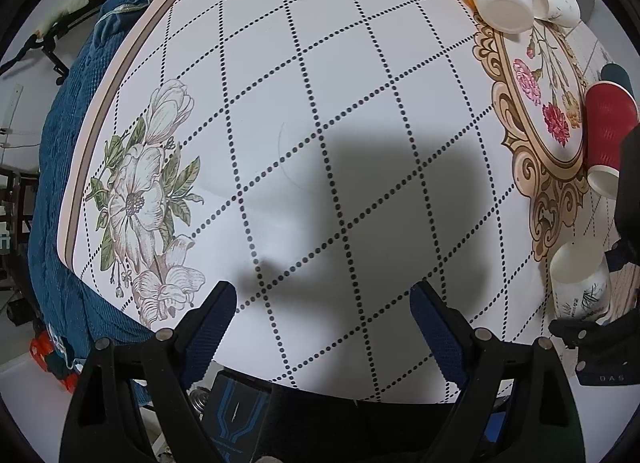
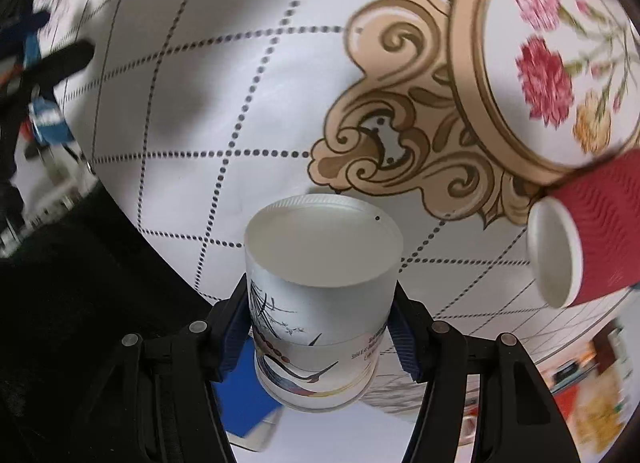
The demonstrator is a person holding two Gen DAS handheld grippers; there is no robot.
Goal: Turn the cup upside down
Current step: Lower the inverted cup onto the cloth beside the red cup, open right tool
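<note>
Right claw (image 2: 320, 327) clamped on white paper cup (image 2: 320, 295) — base showing, lifted off table (image 2: 200, 123), near red cup (image 2: 588, 239). Left claw (image 1: 324, 315) wide, holding nothing. Thin wall could buckle or slip in the pinch — might also bump red cup.

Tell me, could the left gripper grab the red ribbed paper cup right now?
Probably yes. The left gripper is open and holds nothing, and the red ribbed paper cup stands off to its right with only bare tablecloth between. The right gripper, shut on the white printed cup, hovers close beside it, though.
</note>
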